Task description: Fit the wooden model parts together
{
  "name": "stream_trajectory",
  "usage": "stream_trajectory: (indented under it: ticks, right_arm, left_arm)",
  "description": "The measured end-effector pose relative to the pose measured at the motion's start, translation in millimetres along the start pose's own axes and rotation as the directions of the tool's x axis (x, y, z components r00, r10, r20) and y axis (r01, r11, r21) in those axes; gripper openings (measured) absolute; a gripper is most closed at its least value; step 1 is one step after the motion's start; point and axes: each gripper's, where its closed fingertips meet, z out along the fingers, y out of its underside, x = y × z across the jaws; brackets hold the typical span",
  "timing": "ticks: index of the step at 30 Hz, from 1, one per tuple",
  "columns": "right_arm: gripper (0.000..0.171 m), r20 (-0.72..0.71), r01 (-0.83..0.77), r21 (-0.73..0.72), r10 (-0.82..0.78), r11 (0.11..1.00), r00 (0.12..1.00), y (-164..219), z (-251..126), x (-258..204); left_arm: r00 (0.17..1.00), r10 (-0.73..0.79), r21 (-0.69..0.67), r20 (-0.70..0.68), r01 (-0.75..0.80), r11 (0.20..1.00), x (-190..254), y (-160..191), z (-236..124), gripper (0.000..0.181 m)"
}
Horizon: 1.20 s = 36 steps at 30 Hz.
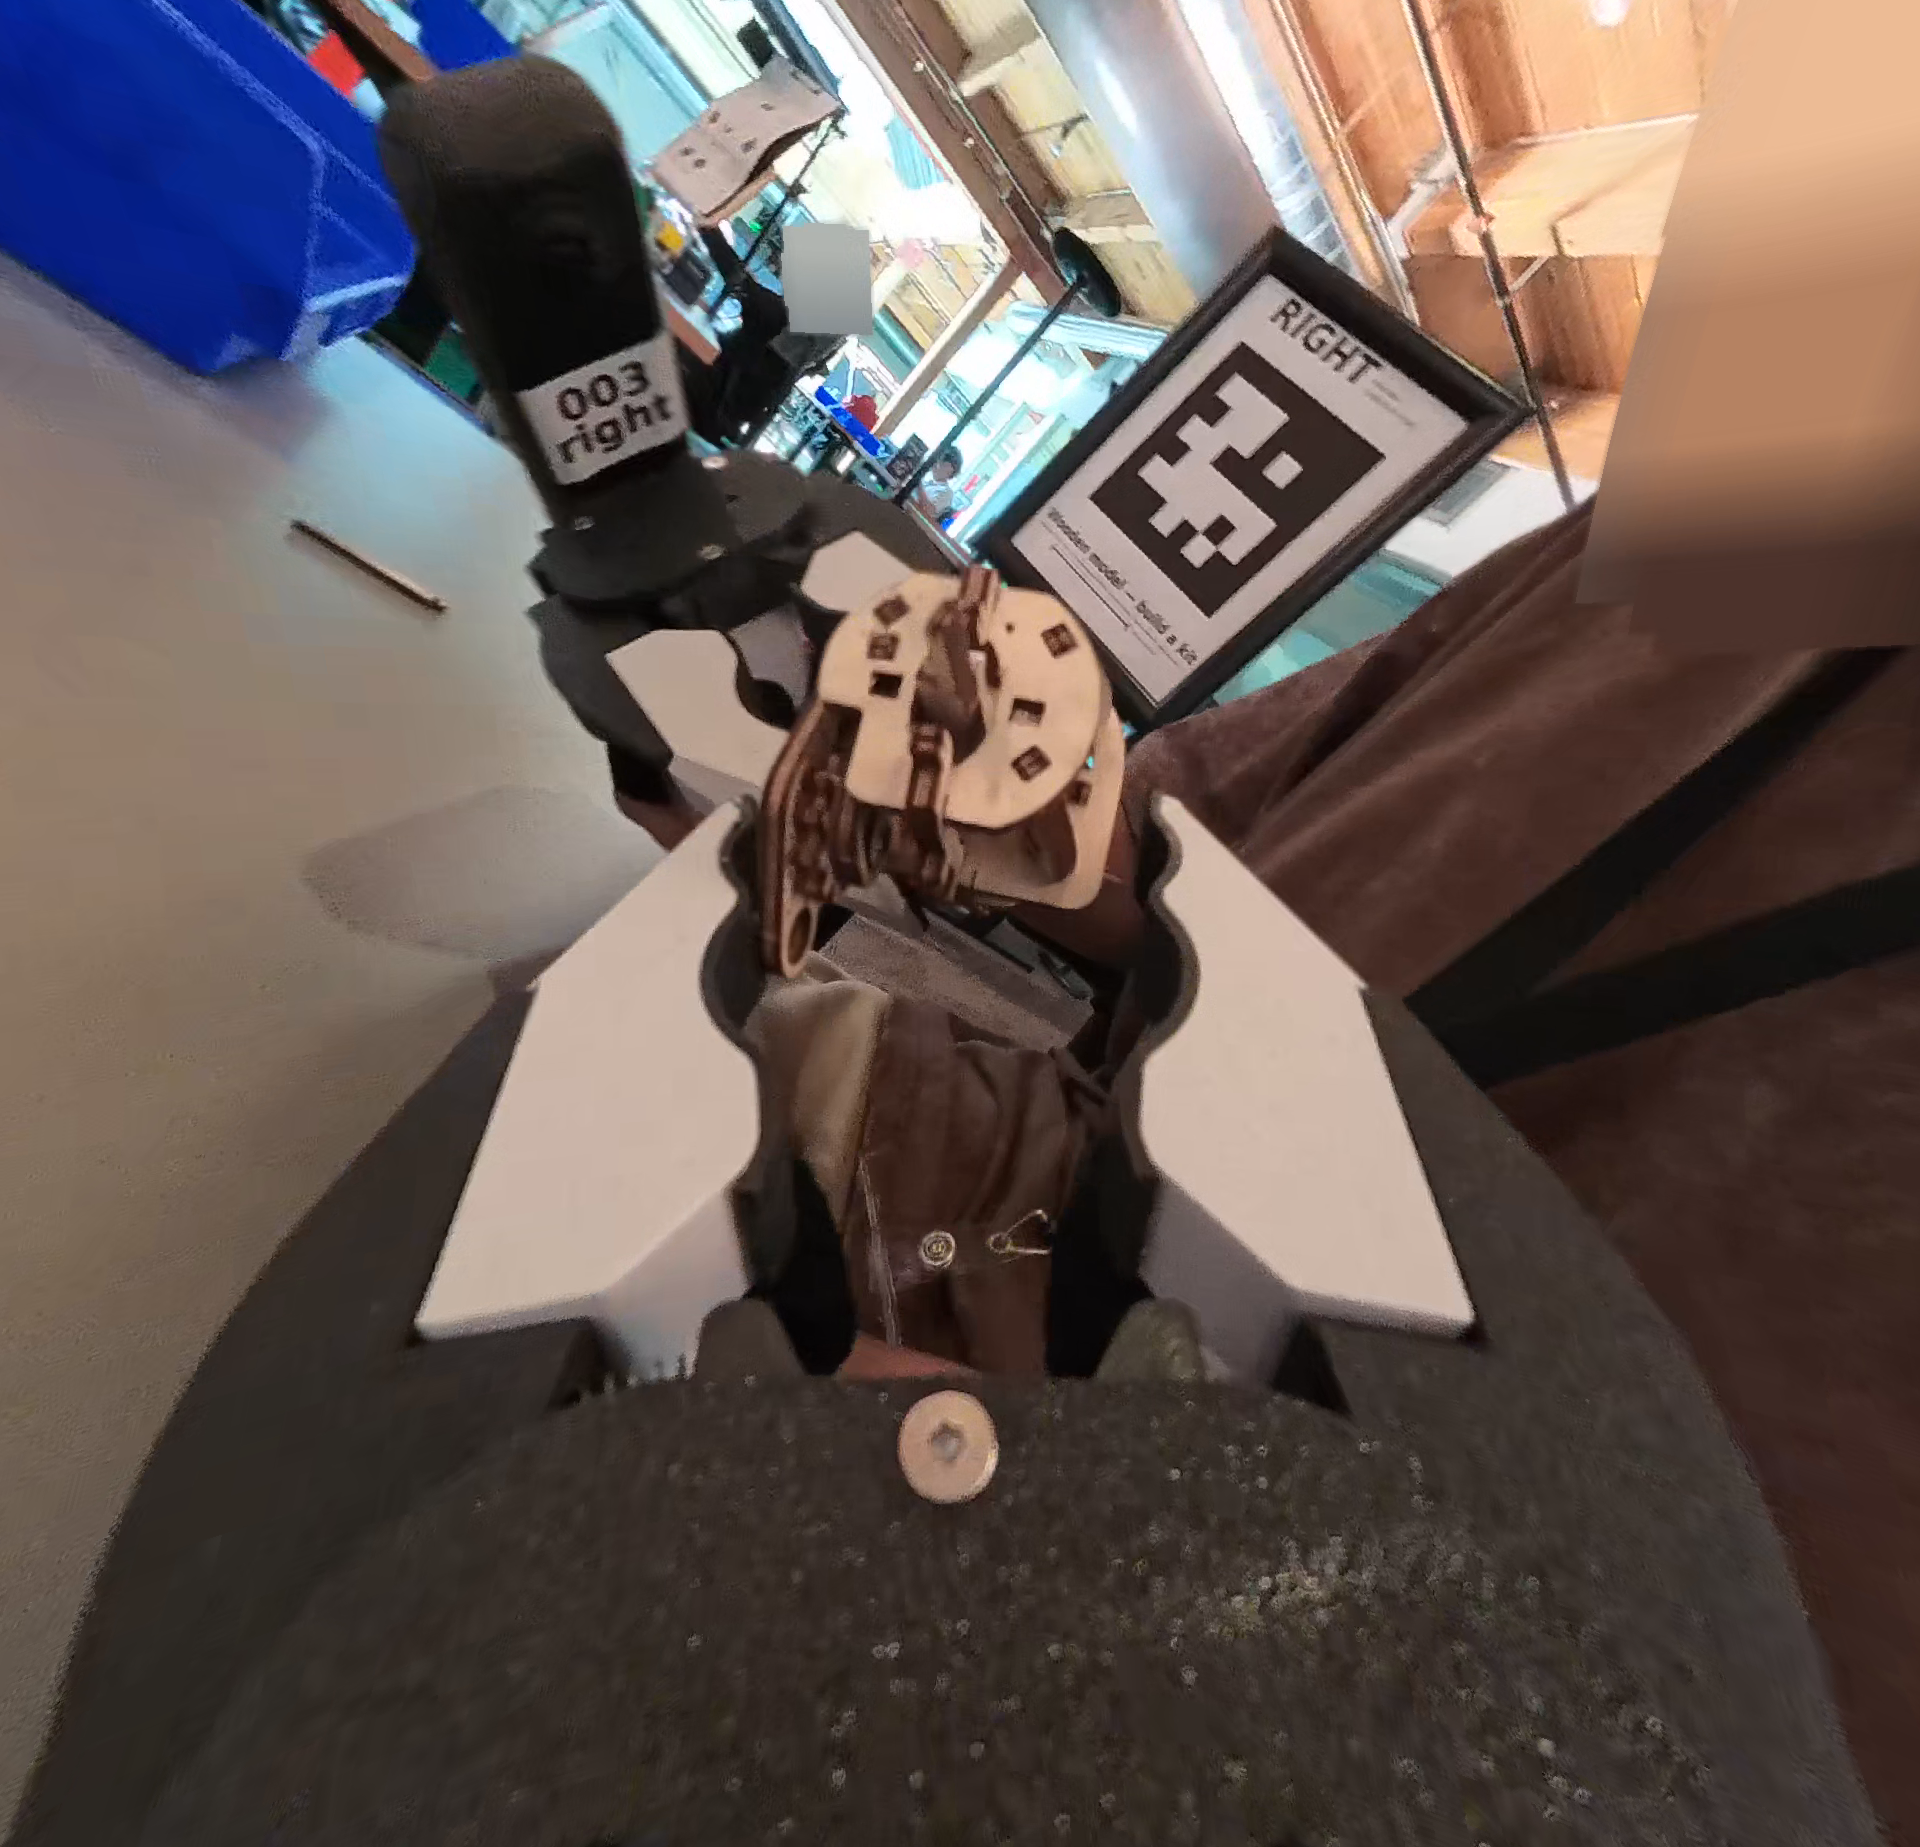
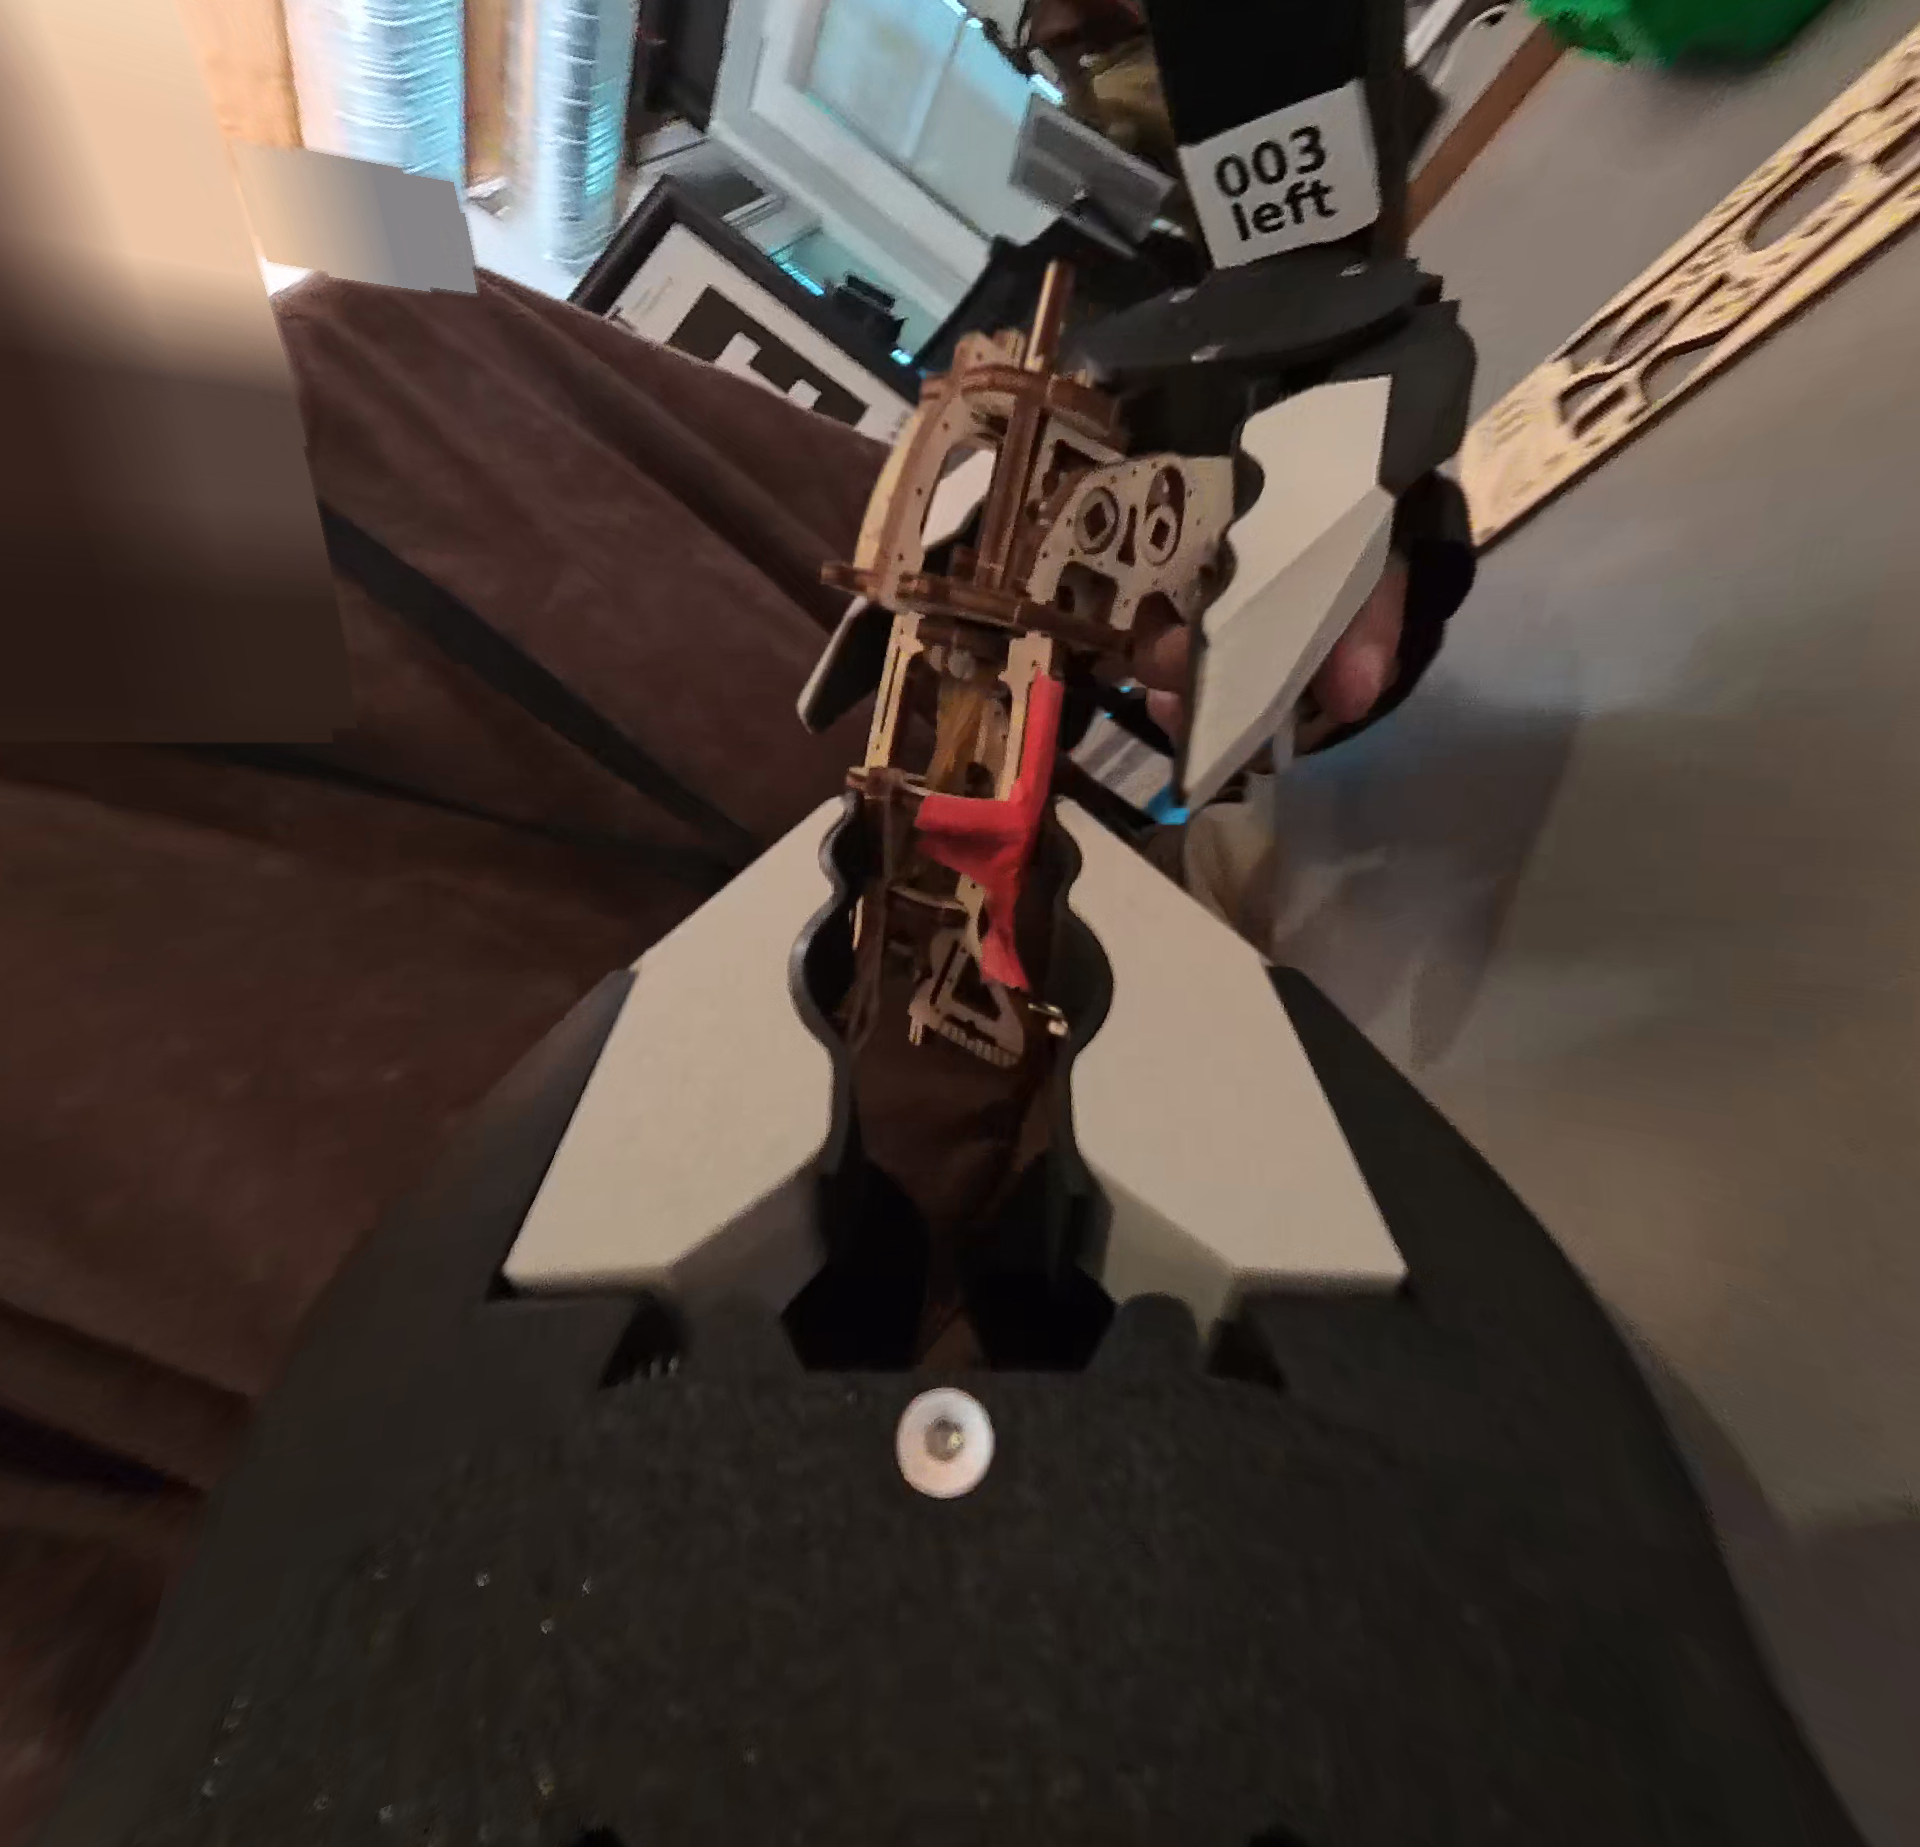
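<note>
A wooden model [image 1: 935,748] of laser-cut plywood parts is held in the air between both grippers. My left gripper [image 1: 945,815] is shut on its wide end, white fingers [image 1: 613,1049] on either side. The right gripper [image 1: 769,644] shows beyond it, gripping the far end. In the right wrist view the model [image 2: 997,509] stands up lengthwise from my right gripper [image 2: 956,821], which is shut on its narrow end. A strip of red tape [image 2: 977,841] hangs there. The left gripper [image 2: 1039,592] clamps the upper end. The grip contacts are partly hidden.
A pale table [image 1: 156,758] lies to the left with a thin rod [image 1: 364,563] on it and a blue bin [image 1: 156,135] behind. A framed marker sign [image 1: 1247,488] stands at the back. Brown cloth [image 1: 1558,758] lies on the right. A cut-out plywood sheet [image 2: 1714,270] lies on the table.
</note>
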Motion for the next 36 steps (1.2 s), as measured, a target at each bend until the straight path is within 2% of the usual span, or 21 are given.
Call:
stream_trajectory:
  ticks: [2, 7, 12, 16, 18, 21, 24, 27, 28, 36]
  right_arm:
    - [0.032, 0.026, -0.009, -0.034, 0.010, 0.999, 1.000, 4, 5, -3]
    - [0.033, -0.051, -0.064, -0.037, 0.062, 0.997, 0.997, 4, 7, 6]
    - [0.044, -0.275, -0.001, -0.014, -0.003, 1.000, 0.961, 1, -8, 16]
    - [0.042, -0.484, 0.197, -0.018, -0.181, 0.980, 0.856, -12, -24, 11]
    - [0.030, -0.498, 0.298, -0.026, -0.271, 0.954, 0.824, -15, -21, -6]
    - [0.026, -0.550, 0.400, -0.025, -0.347, 0.916, 0.760, -15, -20, -7]
    - [0.022, -0.480, 0.390, 0.032, -0.328, 0.920, 0.813, -10, -13, -8]
    - [0.013, -0.430, 0.355, 0.022, -0.312, 0.934, 0.847, -2, -7, -5]
    - [0.004, -0.421, 0.365, 0.021, -0.323, 0.931, 0.847, -2, -6, -7]
    - [0.002, -0.524, 0.416, -0.086, -0.396, 0.905, 0.754, 0, -14, -1]
  left_arm:
    - [0.999, 0.028, -0.014, -0.017, -0.028, 1.000, 7, 4, 2, 0.061]
    - [0.998, 0.044, 0.012, 0.043, -0.044, 0.999, 0, 7, -3, 0.056]
    - [0.986, 0.123, 0.046, 0.115, -0.129, 0.991, -2, 0, -9, 0.052]
    - [0.966, 0.187, 0.063, 0.179, -0.201, 0.977, -3, -9, -11, 0.051]
    - [0.944, 0.253, 0.040, 0.211, -0.267, 0.963, -3, -9, -12, 0.051]
    - [0.896, 0.378, -0.039, 0.231, -0.380, 0.924, 2, -4, -9, 0.051]
    - [0.862, 0.455, -0.081, 0.225, -0.448, 0.890, 8, -1, -3, 0.050]
    - [0.856, 0.469, -0.085, 0.215, -0.462, 0.883, 12, 0, 0, 0.051]
    - [0.852, 0.472, -0.086, 0.226, -0.465, 0.881, 10, 0, 0, 0.050]
    - [0.874, 0.403, -0.047, 0.273, -0.406, 0.913, 3, 0, 4, 0.049]
